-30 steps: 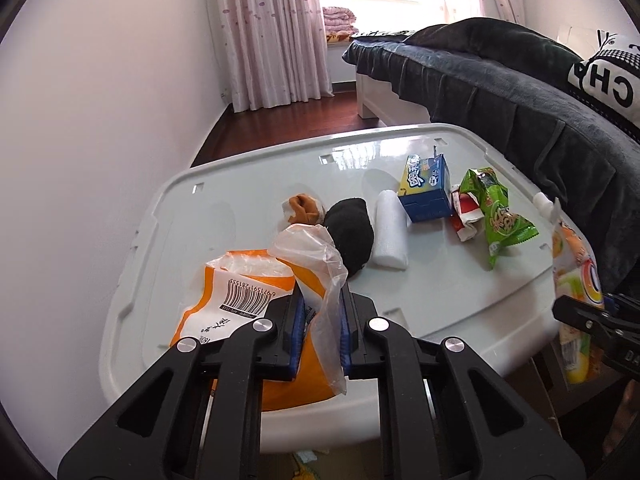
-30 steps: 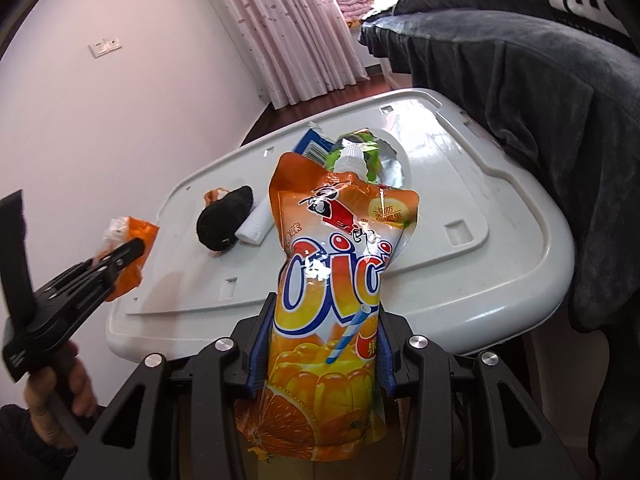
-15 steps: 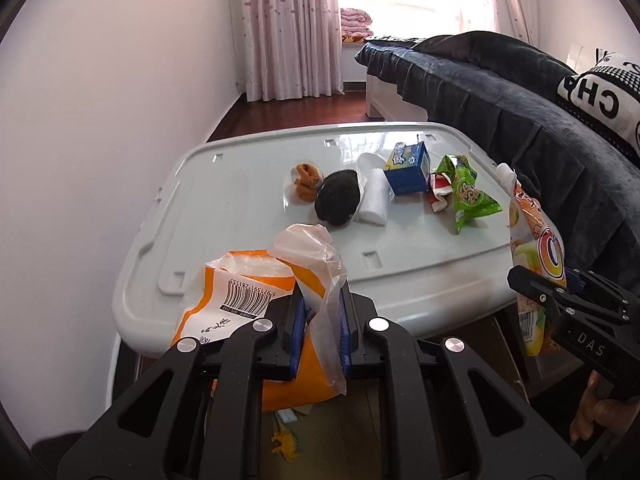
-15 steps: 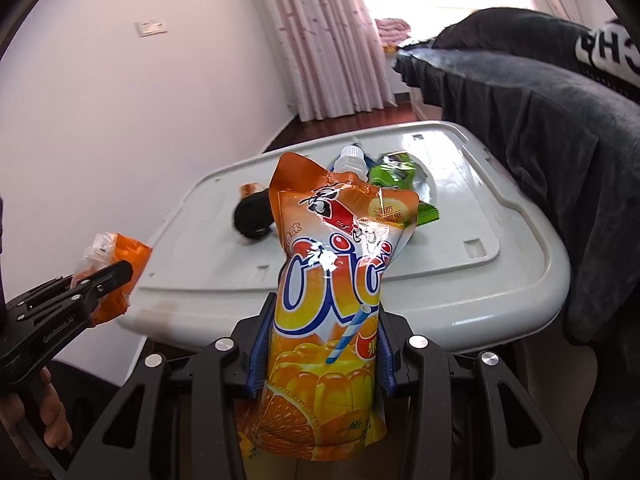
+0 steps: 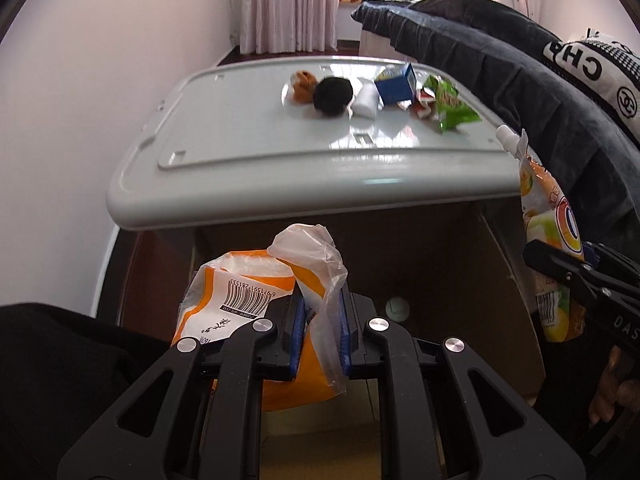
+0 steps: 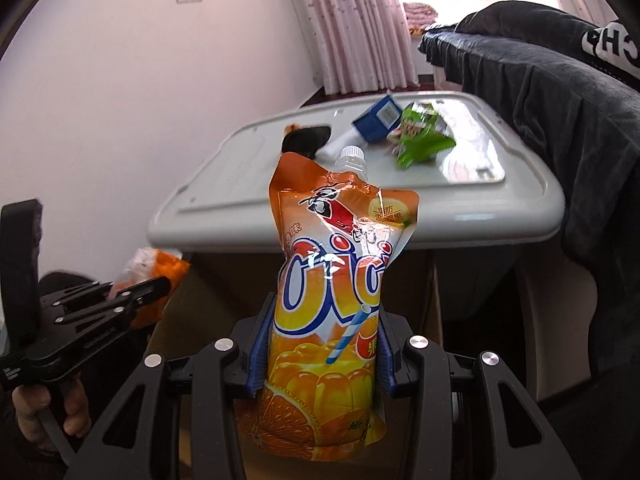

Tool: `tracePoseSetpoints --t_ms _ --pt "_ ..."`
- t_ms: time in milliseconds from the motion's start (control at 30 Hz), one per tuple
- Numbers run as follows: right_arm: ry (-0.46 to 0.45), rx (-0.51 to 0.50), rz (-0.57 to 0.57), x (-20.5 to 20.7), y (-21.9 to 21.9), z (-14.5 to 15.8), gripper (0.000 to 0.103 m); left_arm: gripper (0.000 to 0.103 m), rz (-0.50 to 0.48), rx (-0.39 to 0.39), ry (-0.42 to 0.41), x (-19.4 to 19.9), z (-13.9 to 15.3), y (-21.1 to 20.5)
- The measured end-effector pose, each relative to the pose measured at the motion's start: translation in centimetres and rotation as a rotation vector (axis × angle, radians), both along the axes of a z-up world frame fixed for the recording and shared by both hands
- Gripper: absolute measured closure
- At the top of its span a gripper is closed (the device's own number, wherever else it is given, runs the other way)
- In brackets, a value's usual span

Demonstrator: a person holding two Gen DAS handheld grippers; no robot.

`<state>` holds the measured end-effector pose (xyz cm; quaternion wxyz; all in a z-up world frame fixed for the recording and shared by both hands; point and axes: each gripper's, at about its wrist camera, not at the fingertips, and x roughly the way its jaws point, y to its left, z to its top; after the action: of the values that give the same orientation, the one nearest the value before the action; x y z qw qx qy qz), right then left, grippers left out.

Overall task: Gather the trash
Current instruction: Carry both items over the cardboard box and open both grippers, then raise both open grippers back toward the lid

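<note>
A: What do the hand-held grippers hold?
B: The left hand-held gripper (image 5: 320, 330) pinches an orange wrapper (image 5: 256, 304); the right hand-held gripper (image 6: 320, 354) clamps a juice pouch (image 6: 336, 280), both short of the desk (image 5: 248, 132).
A: And beyond them?
B: On the desk, a green packet (image 5: 450, 106) and a blue carton (image 5: 396, 86).

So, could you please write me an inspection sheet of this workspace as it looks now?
Surface: grey plastic lid, glossy, serving as a table.
Job's things: orange wrapper in the left gripper; orange jelly pouch in the right gripper.
Clutter: on the lid, blue carton, green snack bag, white roll, black lump, brown scrap.
Grippers: both fingers pairs shut on their items, held in front of the lid.
Cables: nothing seen.
Surroundings: dark blanket, pink curtain, cardboard box below.
</note>
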<state>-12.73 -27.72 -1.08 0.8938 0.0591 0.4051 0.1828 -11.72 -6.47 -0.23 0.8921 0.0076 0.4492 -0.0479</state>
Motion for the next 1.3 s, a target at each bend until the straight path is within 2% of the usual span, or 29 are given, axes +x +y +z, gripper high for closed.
tracePoseSetpoints --t_ms 100,267,367,633,800,833,867,900,933,1300 --pt "0.057 -0.019 0.021 -0.6 0.7 -1.0 0.06 0.09 0.003 -0.013 0.038 0.2 -1.1 -0.2" --pt "0.171 -0.101 0.051 0.3 2.4 -3.6 0.06 0.09 0.017 -0.017 0.145 1.9 -4.8 -0.8" --pt "0.241 -0.094 0.057 1.4 3.0 -5.2 0.06 0.09 0.04 -0.024 0.195 2.7 -6.7 -0.3" --pt "0.278 -0.116 0.088 1.7 3.9 -6.8 0.06 0.09 0.095 -0.029 0.251 3.4 -8.3 1.2" --pt "0.274 -0.111 0.088 1.9 3.9 -6.6 0.059 0.087 0.101 -0.018 0.237 3.5 -8.0 1.1" --pt "0.272 -0.112 0.088 2.0 3.9 -6.6 0.056 0.08 0.106 -0.011 0.232 3.6 -7.8 0.8" --pt "0.27 -0.115 0.086 2.2 3.9 -6.6 0.047 0.072 0.11 -0.005 0.229 3.5 -7.8 0.6" --pt "0.266 -0.123 0.076 2.2 3.8 -6.5 0.035 0.04 0.117 0.001 0.236 3.5 -7.8 0.2" --pt "0.273 -0.139 0.059 2.3 3.6 -6.6 0.017 0.01 0.13 0.007 0.242 3.5 -7.9 0.2" --pt "0.264 -0.045 -0.076 2.5 0.5 -5.7 0.016 0.009 0.099 0.072 0.211 2.6 -7.3 -1.0"
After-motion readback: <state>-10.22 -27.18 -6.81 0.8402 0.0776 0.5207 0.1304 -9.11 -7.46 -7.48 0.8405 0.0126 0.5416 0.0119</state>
